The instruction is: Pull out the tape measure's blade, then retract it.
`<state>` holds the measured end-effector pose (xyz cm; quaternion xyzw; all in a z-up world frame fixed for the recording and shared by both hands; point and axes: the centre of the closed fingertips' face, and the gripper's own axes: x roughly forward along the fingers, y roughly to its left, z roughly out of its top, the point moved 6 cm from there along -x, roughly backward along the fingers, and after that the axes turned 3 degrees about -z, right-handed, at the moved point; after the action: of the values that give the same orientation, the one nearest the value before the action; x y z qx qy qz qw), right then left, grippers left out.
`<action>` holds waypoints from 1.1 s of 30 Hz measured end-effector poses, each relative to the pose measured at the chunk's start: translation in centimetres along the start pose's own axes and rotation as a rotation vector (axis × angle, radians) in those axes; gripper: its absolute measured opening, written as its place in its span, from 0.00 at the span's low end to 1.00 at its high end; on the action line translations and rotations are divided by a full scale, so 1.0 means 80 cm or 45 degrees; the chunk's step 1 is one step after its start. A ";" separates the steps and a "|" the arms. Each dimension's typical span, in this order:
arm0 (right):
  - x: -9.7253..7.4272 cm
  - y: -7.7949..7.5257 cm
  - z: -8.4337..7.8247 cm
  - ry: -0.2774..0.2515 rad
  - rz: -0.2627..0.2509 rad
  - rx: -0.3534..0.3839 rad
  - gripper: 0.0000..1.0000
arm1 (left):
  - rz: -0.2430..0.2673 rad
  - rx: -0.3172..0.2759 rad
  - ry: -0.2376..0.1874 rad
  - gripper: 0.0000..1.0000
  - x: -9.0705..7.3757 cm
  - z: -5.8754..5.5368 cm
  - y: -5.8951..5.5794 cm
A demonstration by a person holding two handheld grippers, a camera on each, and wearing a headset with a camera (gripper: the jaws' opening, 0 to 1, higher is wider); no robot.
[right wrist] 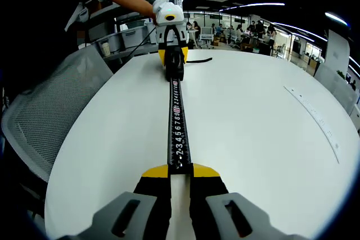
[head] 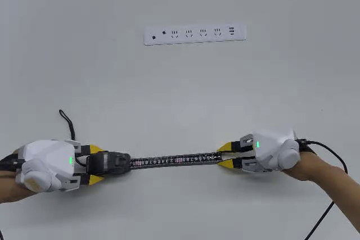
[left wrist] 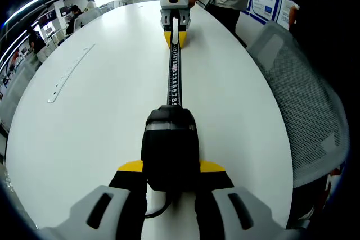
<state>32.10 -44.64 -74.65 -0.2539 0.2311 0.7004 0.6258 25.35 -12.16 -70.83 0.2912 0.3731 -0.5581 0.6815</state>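
Black plastic tape-measure case (head: 112, 163), clamped in my left gripper (head: 97, 164); black numbered blade (head: 174, 160) drawn out along the bench's (head: 180, 209) near edge, tip pinched by my right gripper (head: 226, 155). Next, I judge: guided retraction.

Open office: mesh chair (right wrist: 50, 127), ceiling lights (right wrist: 264, 5)

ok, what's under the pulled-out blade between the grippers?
Bare white table under the blade. Its tip is hidden between the right gripper's jaws; its root is inside the case held by the left gripper.
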 end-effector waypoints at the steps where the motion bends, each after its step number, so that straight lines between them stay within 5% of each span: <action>1: -0.001 0.000 0.000 0.001 0.000 0.000 0.08 | -0.001 -0.001 0.000 0.28 0.000 0.000 0.000; 33: -0.020 -0.001 -0.018 0.031 -0.020 0.013 0.09 | -0.008 0.007 0.005 0.28 0.001 0.000 -0.001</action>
<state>32.40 -46.80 -74.70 -0.2608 0.2403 0.6911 0.6297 25.32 -12.21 -70.91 0.2932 0.3737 -0.5607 0.6782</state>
